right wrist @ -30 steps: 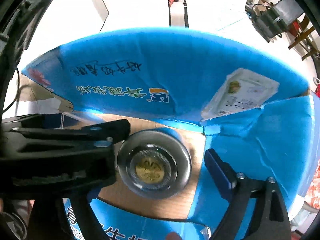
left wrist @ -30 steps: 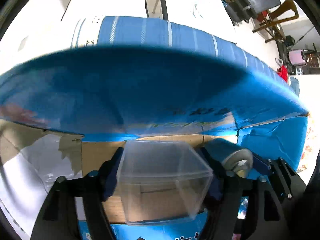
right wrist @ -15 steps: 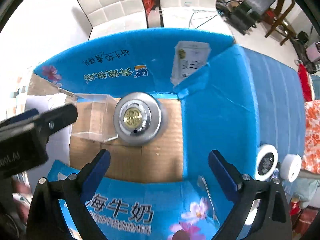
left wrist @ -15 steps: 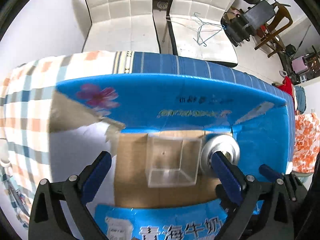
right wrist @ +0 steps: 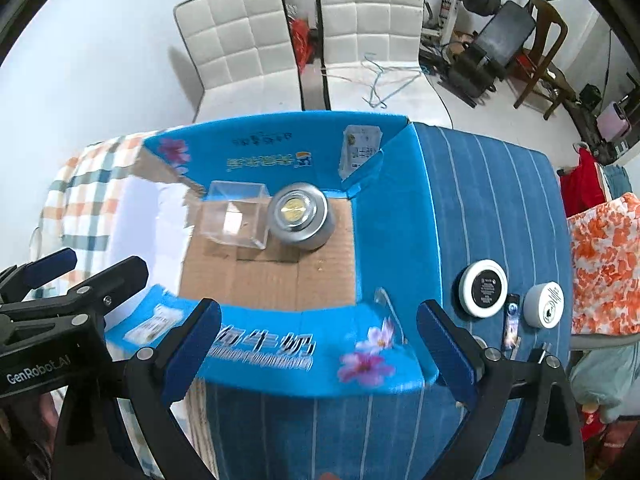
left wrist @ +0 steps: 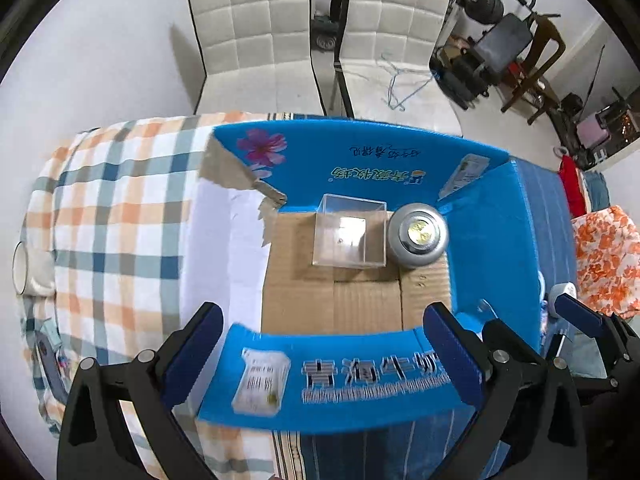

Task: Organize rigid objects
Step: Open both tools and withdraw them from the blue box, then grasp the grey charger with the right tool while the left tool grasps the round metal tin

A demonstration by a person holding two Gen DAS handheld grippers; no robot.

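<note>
Clear plastic cube [left wrist: 349, 236] touching round silver tin [left wrist: 418, 235] inside blue carton [left wrist: 508, 216].

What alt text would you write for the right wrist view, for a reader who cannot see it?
An open blue cardboard box holds a clear plastic box beside a round silver tin. The right claw hangs open above the box's near flap. Two round white containers sit on the striped blue cloth to the right.

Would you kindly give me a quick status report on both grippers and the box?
Both grippers open, empty, above box. Clear case and silver tin side by side in blue box. Two round containers outside. Nothing in the way.
</note>
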